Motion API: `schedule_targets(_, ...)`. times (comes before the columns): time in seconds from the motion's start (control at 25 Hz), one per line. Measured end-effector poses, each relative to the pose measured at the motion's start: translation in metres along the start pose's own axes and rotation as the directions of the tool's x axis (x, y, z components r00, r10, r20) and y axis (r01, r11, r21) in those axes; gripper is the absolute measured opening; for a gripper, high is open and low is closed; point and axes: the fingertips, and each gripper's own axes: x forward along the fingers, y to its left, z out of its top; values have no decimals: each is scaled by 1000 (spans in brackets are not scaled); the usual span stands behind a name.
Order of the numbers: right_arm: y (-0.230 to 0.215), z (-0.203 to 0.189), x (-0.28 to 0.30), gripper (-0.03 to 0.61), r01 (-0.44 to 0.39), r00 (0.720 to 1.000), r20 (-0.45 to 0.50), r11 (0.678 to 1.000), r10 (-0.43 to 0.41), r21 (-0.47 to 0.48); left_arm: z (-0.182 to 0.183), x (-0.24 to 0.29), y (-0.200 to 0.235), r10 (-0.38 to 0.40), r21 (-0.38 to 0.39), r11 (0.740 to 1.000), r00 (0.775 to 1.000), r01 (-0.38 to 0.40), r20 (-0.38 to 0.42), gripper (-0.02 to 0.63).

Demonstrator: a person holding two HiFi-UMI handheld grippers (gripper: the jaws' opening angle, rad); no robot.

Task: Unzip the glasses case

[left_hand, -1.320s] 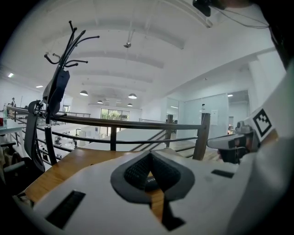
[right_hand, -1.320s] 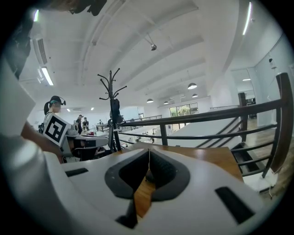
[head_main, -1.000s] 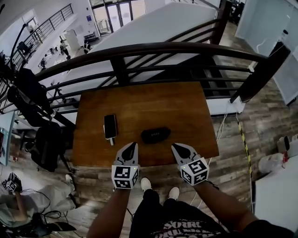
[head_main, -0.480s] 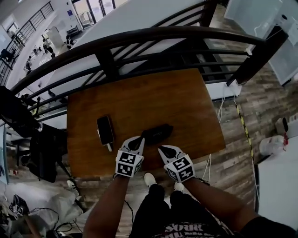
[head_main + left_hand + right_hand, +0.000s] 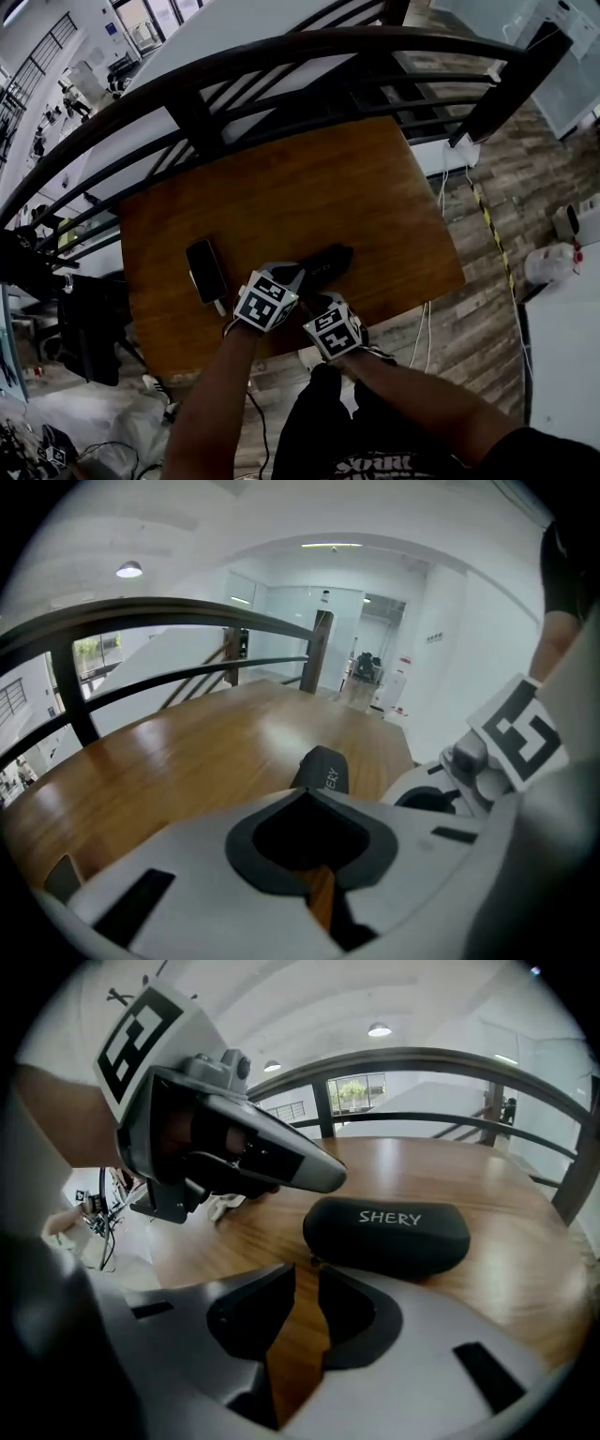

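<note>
Seemingly closed, the left hand-held gripper (image 5: 305, 796) steadies the glasses case (image 5: 386, 1232); the right hand-held gripper (image 5: 307, 1274), narrowly parted, lines up to unzip it.

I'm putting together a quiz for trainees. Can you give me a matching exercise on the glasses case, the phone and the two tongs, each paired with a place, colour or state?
Things:
1. glasses case
2. phone
3. left tongs
4. right tongs

Descriptions:
A. jaws slightly apart, nothing between them
B. black with white lettering
C. jaws together, tips at the case's end
D. flat on the table, left of the case in the head view

Pairs: 1-B; 2-D; 3-C; 4-A
</note>
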Motion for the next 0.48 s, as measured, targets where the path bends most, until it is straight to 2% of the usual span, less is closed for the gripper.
schedule_targets(0.24,-8,-3,19,60,58,997,-63,992,-52,109,-7,18,8,-48,15,999,998,49,-48,3)
schedule_targets(0.36,-9,0,29,59,75,994,-89,980,-59,187,-6,21,14,-71,-13,997,997,71,-28,3)
schedule_targets(0.48,-8,5,37,59,102,993,-84,974,-86,204,-7,21,14,-75,-13,997,997,75,-20,3)
